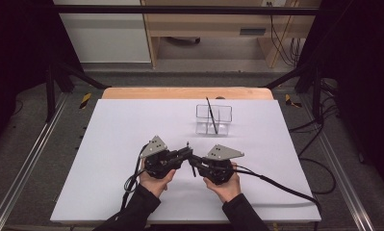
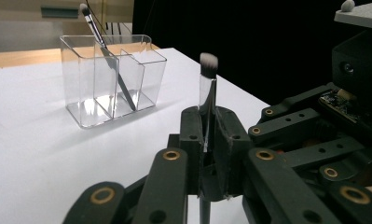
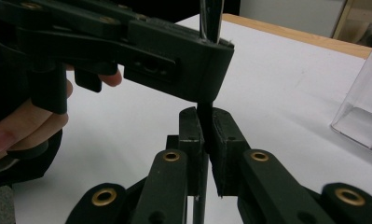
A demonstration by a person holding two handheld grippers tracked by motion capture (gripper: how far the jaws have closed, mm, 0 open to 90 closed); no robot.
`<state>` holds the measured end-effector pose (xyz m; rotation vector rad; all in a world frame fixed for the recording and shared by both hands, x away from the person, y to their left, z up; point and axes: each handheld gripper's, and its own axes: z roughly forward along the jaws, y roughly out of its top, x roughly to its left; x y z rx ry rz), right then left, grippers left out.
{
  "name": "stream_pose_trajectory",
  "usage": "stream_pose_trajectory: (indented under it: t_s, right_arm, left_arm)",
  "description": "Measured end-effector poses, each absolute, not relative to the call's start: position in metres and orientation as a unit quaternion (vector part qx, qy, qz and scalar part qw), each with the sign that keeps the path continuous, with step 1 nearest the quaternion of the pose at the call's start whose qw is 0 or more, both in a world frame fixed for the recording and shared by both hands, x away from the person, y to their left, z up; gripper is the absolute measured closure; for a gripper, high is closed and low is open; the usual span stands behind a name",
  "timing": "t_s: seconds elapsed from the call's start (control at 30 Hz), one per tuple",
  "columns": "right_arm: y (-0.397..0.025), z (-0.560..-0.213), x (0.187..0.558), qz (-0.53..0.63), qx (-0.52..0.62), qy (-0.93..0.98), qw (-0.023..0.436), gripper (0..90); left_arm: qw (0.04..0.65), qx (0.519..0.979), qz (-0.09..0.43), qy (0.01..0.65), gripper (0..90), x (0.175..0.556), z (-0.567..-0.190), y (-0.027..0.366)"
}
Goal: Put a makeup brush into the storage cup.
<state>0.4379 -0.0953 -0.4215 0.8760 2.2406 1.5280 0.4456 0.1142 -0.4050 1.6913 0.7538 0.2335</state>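
A makeup brush [image 2: 208, 88] with a silver ferrule and a pale bristle tip stands upright between both grippers near the table's middle front. My left gripper [image 2: 207, 116] is shut on the ferrule. Just below it, my right gripper [image 3: 206, 119] is shut on the brush's black handle [image 3: 204, 109]. From above, the left gripper [image 1: 182, 155] and right gripper [image 1: 195, 161] meet nose to nose, with the brush tip [image 1: 187, 144] poking up between them. The left gripper's jaws [image 3: 211, 46] sit directly over the right one's.
A clear plastic organizer [image 1: 223, 113] with several compartments stands beyond the grippers, slightly right; a second brush [image 1: 211, 115] leans inside it, bristles up. It appears as the organizer [image 2: 141, 74] with the leaning brush [image 2: 102, 44], and as a clear wall [image 3: 361, 107]. White sheet [image 1: 117, 139] covers the table.
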Motion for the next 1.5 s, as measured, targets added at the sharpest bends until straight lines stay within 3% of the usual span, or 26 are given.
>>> stream_pose_trajectory:
  t_s: [0.7, 1.07, 1.5]
  right_arm:
    - [-0.104, -0.421, 0.441, 0.526, 0.320, 0.773, 0.156, 84.2]
    - [-0.116, -0.414, 0.443, 0.532, 0.330, 0.762, 0.169, 84.3]
    - [-0.126, -0.406, 0.444, 0.535, 0.337, 0.753, 0.183, 84.3]
  left_arm:
    - [0.582, 0.740, 0.125, 0.312, 25.8, 0.448, -0.391, 0.152]
    - [0.546, 0.763, 0.139, 0.317, 12.5, 0.444, -0.398, 0.170]
    - [0.526, 0.765, 0.164, 0.333, 8.9, 0.441, -0.404, 0.190]
